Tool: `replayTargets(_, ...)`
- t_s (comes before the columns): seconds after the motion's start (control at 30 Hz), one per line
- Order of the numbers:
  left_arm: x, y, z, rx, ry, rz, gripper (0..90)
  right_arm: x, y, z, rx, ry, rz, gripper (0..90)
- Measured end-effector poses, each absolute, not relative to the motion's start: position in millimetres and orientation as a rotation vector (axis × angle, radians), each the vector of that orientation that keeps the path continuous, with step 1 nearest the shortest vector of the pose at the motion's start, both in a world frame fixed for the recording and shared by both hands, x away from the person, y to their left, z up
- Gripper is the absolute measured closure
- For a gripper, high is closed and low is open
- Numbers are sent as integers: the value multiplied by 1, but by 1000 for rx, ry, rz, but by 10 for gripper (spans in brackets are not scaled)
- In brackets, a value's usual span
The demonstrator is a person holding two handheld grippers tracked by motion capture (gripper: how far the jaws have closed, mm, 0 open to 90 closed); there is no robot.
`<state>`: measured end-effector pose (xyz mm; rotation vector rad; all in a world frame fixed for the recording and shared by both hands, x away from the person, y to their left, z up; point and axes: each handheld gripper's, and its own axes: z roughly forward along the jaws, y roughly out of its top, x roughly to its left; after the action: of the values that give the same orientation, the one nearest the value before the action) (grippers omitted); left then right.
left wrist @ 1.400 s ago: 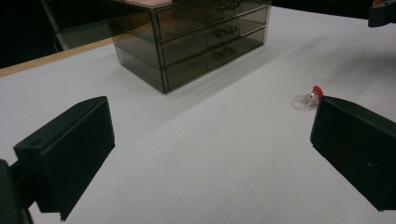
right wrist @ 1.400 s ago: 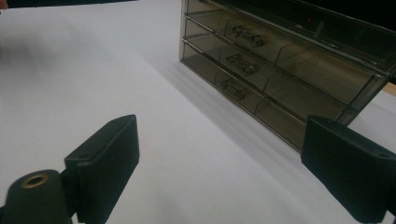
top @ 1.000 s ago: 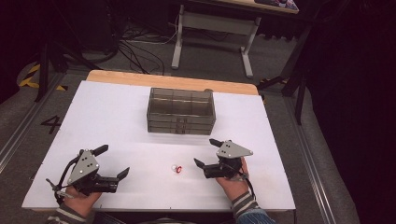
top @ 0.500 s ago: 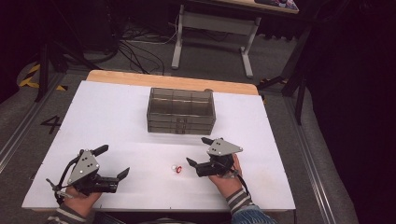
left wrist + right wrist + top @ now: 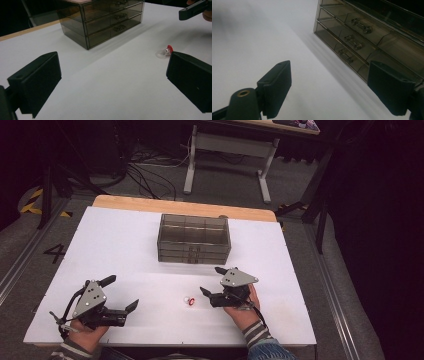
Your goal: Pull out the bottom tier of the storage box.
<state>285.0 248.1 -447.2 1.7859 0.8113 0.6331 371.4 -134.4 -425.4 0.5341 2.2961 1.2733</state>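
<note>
A small clear-and-red object [image 5: 189,301] [image 5: 165,51] lies on the white table [image 5: 115,245] near the front, between my two grippers. My right gripper [image 5: 212,281] [image 5: 329,92] sits just right of it, open; its jaws have just been closing a little with nothing between them. It faces the smoky three-drawer box [image 5: 194,240] [image 5: 372,37]. My left gripper [image 5: 121,292] [image 5: 112,80] rests at the front left, open and holding nothing, and points towards the small object and the box [image 5: 105,22]. One right-gripper jaw shows at the top right of the left gripper view.
All three drawers of the box look closed. A wooden strip [image 5: 180,207] runs along the table's far edge. Beyond it are a desk frame [image 5: 225,165] and cables [image 5: 145,170] on the floor.
My right gripper has shifted slightly left, towards the small object, and its jaws stand a little narrower. The left gripper and the small object have not moved.
</note>
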Motion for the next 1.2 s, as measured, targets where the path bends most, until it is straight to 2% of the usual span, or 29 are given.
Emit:
replayTargets(0.57, 285, 247, -447, 1786, 806, 644, 5, 367, -125, -411, 385, 2224, 1100, 308)
replayTargets(1.2, 285, 247, -448, 1789, 811, 640, 5, 362, -116, -416, 260, 2188, 949, 328)
